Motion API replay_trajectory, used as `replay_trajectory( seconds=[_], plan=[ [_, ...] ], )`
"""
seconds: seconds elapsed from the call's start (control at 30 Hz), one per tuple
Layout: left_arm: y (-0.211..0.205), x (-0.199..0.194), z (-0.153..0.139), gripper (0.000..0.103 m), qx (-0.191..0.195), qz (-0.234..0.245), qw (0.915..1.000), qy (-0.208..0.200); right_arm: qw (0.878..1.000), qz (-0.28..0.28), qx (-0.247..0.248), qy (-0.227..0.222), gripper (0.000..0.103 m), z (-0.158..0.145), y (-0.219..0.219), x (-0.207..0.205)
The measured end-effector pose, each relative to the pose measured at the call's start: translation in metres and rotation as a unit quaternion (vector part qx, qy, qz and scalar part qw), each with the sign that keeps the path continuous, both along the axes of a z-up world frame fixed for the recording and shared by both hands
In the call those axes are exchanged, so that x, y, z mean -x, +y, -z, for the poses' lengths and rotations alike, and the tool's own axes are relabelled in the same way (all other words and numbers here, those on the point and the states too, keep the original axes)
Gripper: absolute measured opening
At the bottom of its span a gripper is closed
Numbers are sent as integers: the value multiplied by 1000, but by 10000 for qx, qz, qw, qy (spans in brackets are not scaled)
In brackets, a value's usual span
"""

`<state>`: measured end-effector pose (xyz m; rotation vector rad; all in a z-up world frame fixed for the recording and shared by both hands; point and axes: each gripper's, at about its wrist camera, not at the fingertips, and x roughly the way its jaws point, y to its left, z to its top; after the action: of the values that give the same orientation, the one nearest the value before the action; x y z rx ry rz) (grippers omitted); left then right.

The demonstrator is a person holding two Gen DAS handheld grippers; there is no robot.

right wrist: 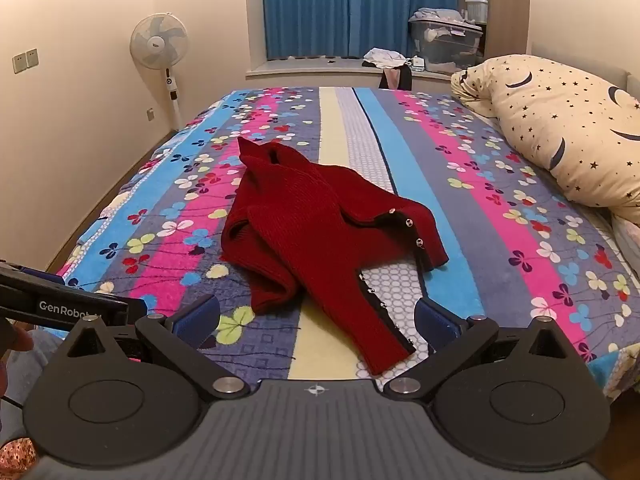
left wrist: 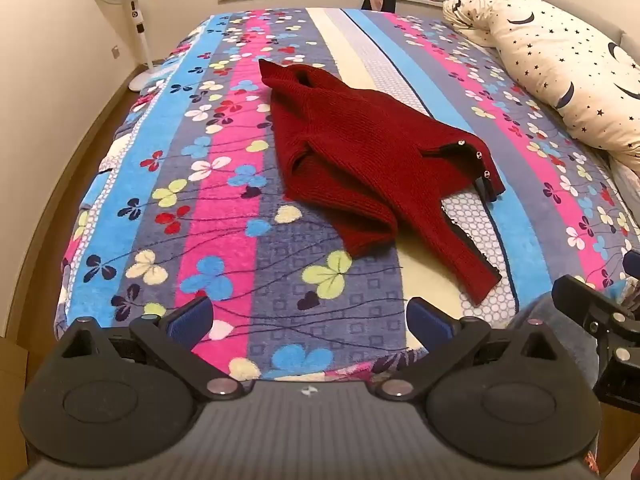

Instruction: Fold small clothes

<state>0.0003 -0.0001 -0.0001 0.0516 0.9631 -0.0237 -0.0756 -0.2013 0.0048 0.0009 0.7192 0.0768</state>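
A small dark red knitted garment lies crumpled on the striped flowered bedspread, with snap fasteners along its open legs. It also shows in the right wrist view. My left gripper is open and empty, held above the near edge of the bed, short of the garment. My right gripper is open and empty, with the garment's near leg end lying between its fingers in view, below them. The right gripper's body shows at the right edge of the left wrist view.
A cream pillow with stars and moons lies along the bed's right side. A standing fan is by the left wall. A window ledge with clothes and storage boxes is beyond the bed.
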Motion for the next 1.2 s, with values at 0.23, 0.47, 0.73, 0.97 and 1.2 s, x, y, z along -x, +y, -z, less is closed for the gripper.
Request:
replay_trajectory(
  seconds=[0.23, 0.47, 0.73, 0.97, 1.2],
  plan=[
    [-1, 1, -3, 103, -49, -25, 10000, -63, 10000, 8, 7, 4, 102, 1, -1, 0],
    [2, -2, 0, 103, 10, -12, 10000, -40, 10000, -15, 18, 3, 102, 3, 1, 0],
    [2, -1, -3, 103, 22, -3, 10000, -52, 10000, 12, 16, 21, 102, 1, 4, 0],
    [2, -1, -4, 103, 33, -15, 10000, -53, 10000, -10, 10, 29, 102, 2, 0, 3],
    [3, -1, -4, 103, 34, -9, 10000, -53, 10000, -12, 12, 41, 102, 4, 0, 5]
  ],
)
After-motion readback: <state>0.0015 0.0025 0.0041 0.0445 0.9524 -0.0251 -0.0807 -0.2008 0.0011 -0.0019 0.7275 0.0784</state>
